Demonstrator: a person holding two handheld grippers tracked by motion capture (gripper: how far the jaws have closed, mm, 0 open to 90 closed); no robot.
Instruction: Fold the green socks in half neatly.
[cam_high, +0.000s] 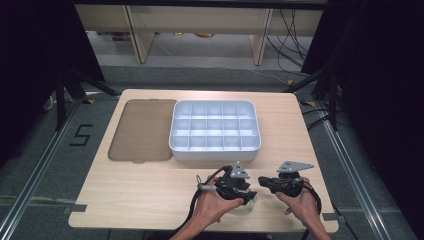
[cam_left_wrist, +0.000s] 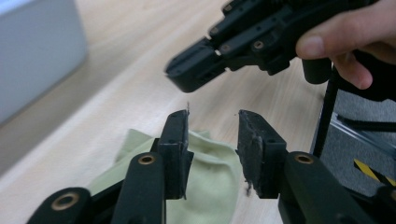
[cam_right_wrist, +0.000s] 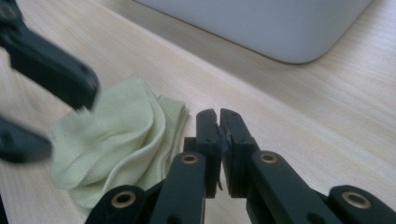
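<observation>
A pale green cloth (cam_right_wrist: 116, 140) lies crumpled on the desk (cam_high: 150, 190), folded over itself in soft layers with hemmed edges showing. It sits well short of the white compartment tray (cam_high: 215, 131), towards the desk's near edge.

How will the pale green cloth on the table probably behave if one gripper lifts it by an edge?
The pale green cloth lies in soft, rumpled folds, so it would likely hang limp and unfold when lifted. It looks thin, so probably very light. Pushed across the wooden table, it may bunch up rather than slide whole.
</observation>
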